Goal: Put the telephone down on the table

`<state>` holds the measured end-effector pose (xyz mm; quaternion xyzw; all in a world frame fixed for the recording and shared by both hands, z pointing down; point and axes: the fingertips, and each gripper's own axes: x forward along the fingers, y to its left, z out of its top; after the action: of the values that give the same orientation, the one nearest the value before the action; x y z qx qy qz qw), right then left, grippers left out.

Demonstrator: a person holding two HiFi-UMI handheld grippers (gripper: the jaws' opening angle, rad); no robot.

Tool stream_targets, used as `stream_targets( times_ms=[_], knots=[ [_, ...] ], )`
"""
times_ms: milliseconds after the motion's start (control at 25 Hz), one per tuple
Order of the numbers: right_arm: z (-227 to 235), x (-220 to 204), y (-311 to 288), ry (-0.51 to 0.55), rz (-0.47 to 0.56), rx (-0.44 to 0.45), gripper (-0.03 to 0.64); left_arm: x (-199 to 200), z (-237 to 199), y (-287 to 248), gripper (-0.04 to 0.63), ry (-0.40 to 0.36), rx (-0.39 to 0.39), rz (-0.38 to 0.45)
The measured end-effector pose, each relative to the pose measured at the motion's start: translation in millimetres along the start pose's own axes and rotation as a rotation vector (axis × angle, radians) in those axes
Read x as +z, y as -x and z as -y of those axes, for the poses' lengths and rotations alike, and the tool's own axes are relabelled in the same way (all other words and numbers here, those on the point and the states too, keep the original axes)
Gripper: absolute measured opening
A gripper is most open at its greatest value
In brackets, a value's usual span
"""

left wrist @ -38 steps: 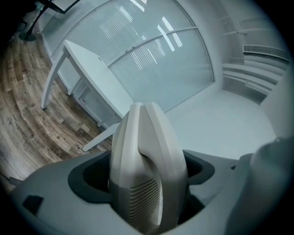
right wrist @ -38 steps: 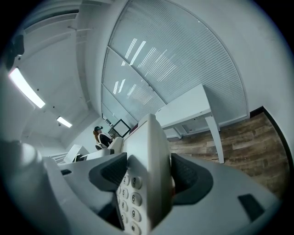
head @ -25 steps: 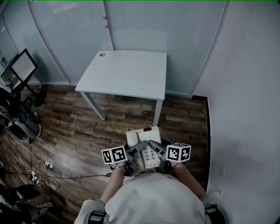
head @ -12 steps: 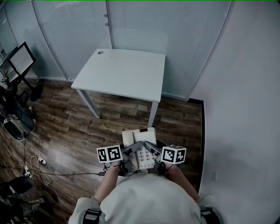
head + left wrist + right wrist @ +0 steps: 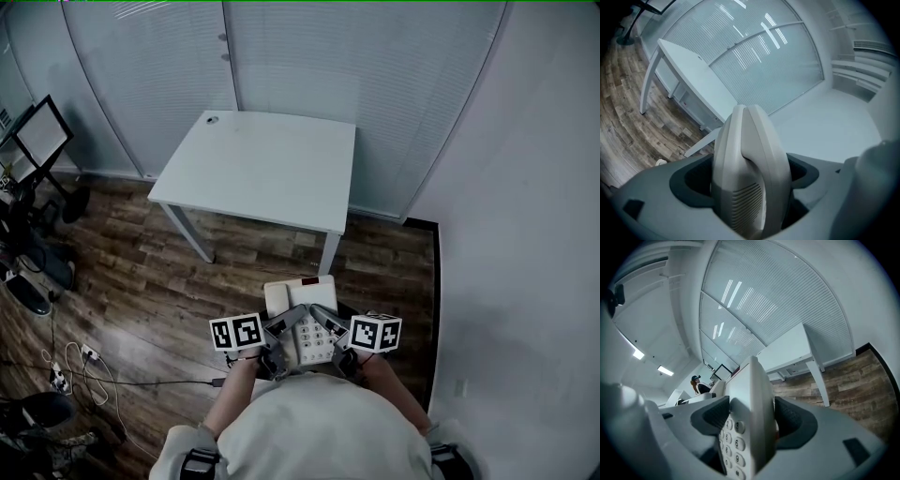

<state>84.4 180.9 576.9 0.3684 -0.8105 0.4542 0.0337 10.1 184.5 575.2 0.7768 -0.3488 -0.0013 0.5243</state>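
Left gripper (image 5: 281, 328), right gripper (image 5: 330, 323) on telephone (image 5: 302, 295)

Cool, even indoor light, ceiling-lamp glare streaking the blinds (image 5: 754, 305); gripper views bend strongly and darken at edges.

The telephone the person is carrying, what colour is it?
The telephone is off-white, with a small red patch at its far edge; the head view shows it best.

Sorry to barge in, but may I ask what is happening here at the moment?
A person holds a white desk telephone between two handheld tools. The left gripper is shut on its handset side and the right gripper on its keypad side. The phone is up close to the person's body, above the wooden floor. The white table stands ahead, and the phone is not on it yet.
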Motion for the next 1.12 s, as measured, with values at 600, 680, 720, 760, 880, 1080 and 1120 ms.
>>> stream_targets(
  times_ms=[600,680,720,760,880,1080,1120],
  knots=[
    [19,69,-68,-0.002,-0.009,0.001,0.313,86,-29,-37,0.433,0.004,-0.004,0.012],
    [20,77,-77,-0.011,-0.010,0.001,0.313,97,-33,-41,0.433,0.005,-0.004,0.011],
    [19,82,-81,-0.013,-0.011,0.001,0.313,103,-34,-42,0.433,0.006,-0.004,0.012],
    [18,88,-86,-0.011,-0.012,0.001,0.314,110,-35,-43,0.433,0.008,-0.004,0.014],
    [17,105,-101,-0.006,-0.014,0.005,0.313,132,-39,-47,0.433,0.007,-0.004,0.021],
    [17,128,-129,0.005,-0.006,0.009,0.313,164,-52,-54,0.433,-0.003,-0.010,0.026],
    [18,131,-134,0.004,-0.005,0.009,0.314,170,-55,-55,0.433,-0.005,-0.012,0.026]
  ],
)
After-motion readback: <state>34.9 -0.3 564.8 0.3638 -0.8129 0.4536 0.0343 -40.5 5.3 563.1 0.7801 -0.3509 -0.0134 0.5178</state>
